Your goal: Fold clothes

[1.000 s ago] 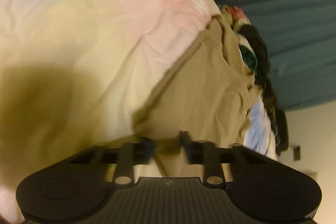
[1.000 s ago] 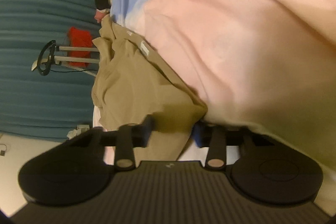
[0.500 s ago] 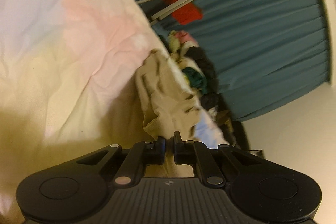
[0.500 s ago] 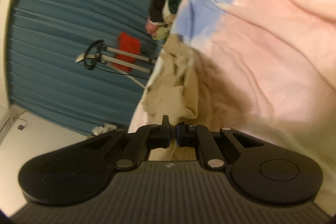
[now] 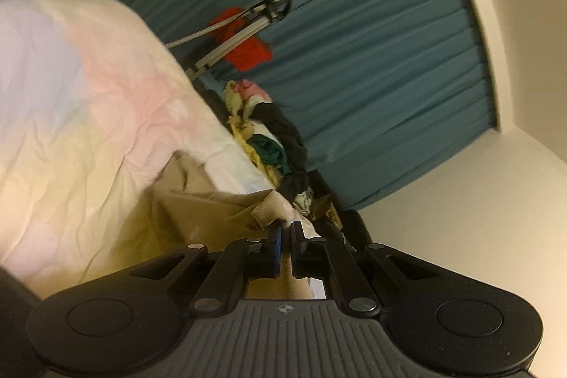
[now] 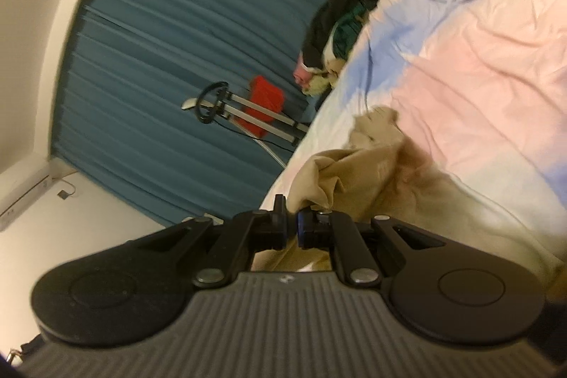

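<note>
two claws, left and right, each clamped on tan garment, its length bedward

Dim warm yellowish light, motion blur, strong fisheye bending at edges.

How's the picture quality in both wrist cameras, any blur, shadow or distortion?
Left wrist: dim yellowish light, fisheye bends the teal curtain, slight motion blur. Right wrist: stronger blur on the bedsheet, dark shadow beside the tan garment.
</note>
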Motion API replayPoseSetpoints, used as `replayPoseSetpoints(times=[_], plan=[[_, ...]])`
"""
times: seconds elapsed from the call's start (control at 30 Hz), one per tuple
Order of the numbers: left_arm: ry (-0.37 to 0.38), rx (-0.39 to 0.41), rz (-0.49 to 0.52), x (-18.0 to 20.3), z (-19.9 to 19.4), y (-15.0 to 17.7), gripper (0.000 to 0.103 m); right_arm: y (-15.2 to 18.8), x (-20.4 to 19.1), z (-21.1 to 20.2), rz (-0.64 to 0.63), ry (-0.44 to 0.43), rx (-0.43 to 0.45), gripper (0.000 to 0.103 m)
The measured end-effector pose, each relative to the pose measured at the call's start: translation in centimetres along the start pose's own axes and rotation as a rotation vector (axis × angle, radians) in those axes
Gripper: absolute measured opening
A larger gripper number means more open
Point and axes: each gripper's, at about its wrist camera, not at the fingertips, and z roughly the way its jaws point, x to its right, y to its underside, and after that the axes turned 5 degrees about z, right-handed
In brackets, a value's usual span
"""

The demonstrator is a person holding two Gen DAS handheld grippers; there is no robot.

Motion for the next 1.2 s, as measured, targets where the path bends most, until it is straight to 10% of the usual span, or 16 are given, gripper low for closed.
replayPoseSetpoints(times=[0.27,0.67,0.87,1.1,1.2], plan=[[-0.068,-0.001,0.069,1.9,3.1,-1.9,0.004,-2.4,-1.5,2.2,0.007,0.068,-0.011,0.009],[-0.399,0.036,0.255,-0.8,21.8,-7.4,0.002,-7.5,0.7,21.9,-0.011,0.295,-0.088,0.010],[-0.395,-0.097,0.275,-7.2,27.4,-6.3,0.007,-8.2,6.1,26.8,0.056,0.306,-0.170,0.010],[-0.287,-0.278,0.345,-10.3,31.8,-6.8,0.048,-8.6,6.8,27.6,0.094,0.247,-0.218,0.010],[-0.201,-0.314,0.407,-9.6,31.5,-6.2,0.049,-8.6,5.0,26.9,0.018,0.190,-0.216,0.010]])
